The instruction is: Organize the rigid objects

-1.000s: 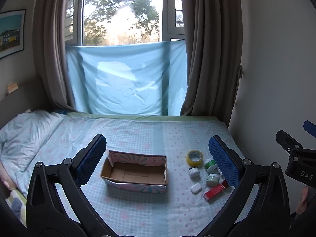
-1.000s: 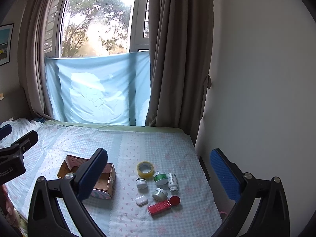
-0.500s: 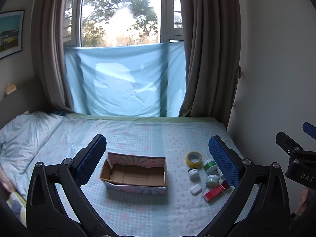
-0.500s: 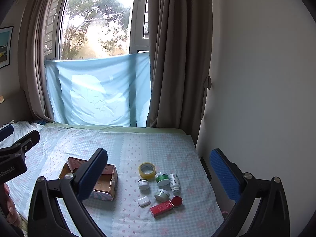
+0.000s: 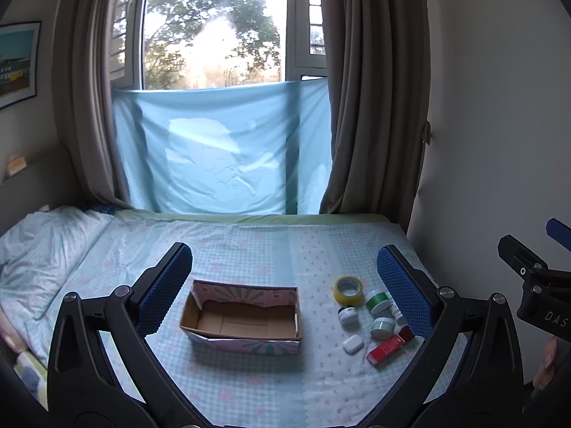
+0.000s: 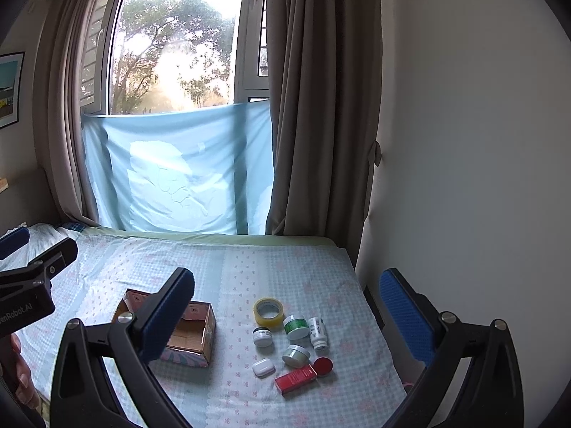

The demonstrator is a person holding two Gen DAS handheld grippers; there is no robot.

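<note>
An open, empty cardboard box sits on the bed. To its right lie a yellow tape roll, a green jar, a white bottle, a small dark-labelled jar, a pale jar, a white earbud case, a red box and a red lid. My left gripper is open and empty, held above the bed short of the box. My right gripper is open and empty, short of the small objects.
The bed has a light blue checked sheet, with a pillow at the left. A wall borders the bed on the right. Curtains and a blue cloth hang at the window behind.
Both grippers have drifted slightly; the box and small objects sit a little lower and closer in both views. Nothing was taken hold of.
</note>
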